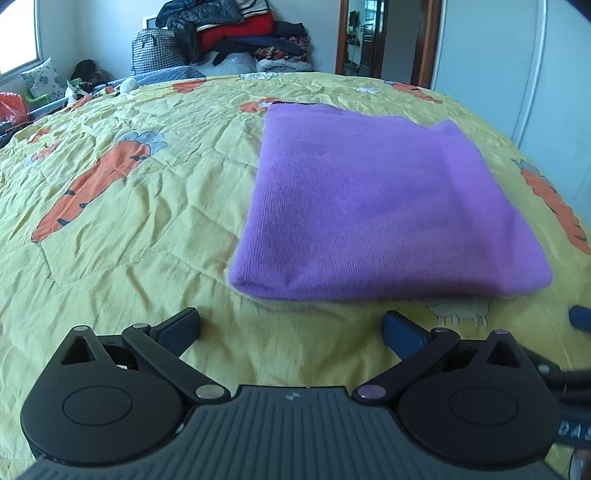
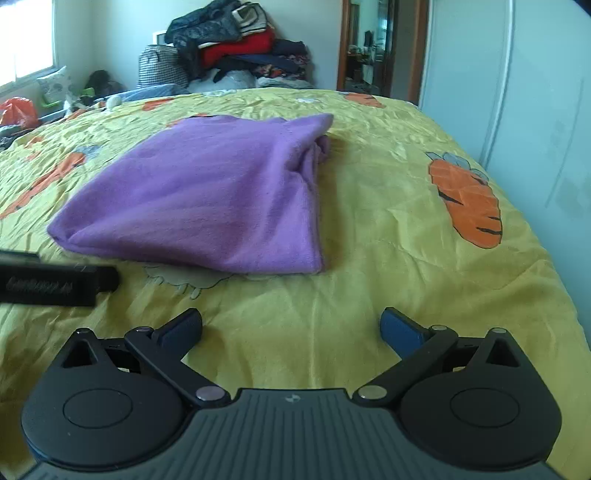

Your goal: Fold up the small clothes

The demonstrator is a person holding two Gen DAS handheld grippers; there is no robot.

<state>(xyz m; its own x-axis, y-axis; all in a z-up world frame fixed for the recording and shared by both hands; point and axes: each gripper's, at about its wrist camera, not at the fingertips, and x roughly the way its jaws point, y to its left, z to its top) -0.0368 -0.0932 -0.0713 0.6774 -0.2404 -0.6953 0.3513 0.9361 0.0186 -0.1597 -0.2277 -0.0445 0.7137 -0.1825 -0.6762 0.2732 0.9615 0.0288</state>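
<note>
**Folded purple cloth ahead of two released grippers**

The left gripper hangs over the yellow carrot-print bedspread with its jaws spread wide and nothing between them. Just ahead of it and slightly to its right lies the purple garment, folded into a thick, roughly rectangular pad. From this side the near edge reads as a rounded fold, the left edge runs straight and tidy, and a thin dark trim shows at the far edge. Past the bed, a heap of clothes sits against the far wall, with an open doorway further right. At the right margin of this view a blue tip pokes in, probably a finger of the other gripper, though too little shows to be sure.

The right gripper is likewise released, jaws wide apart, holding nothing. For it the garment lies ahead and to its left, apart from the fingers. This view shows what the left one hides: the cloth's right side is open, with stacked layers, a seam line and a bunched lump of fabric at the far right corner. A blurred black bar, part of the left tool, crosses the left edge just in front of the cloth. A large orange carrot is printed well to the right
</note>
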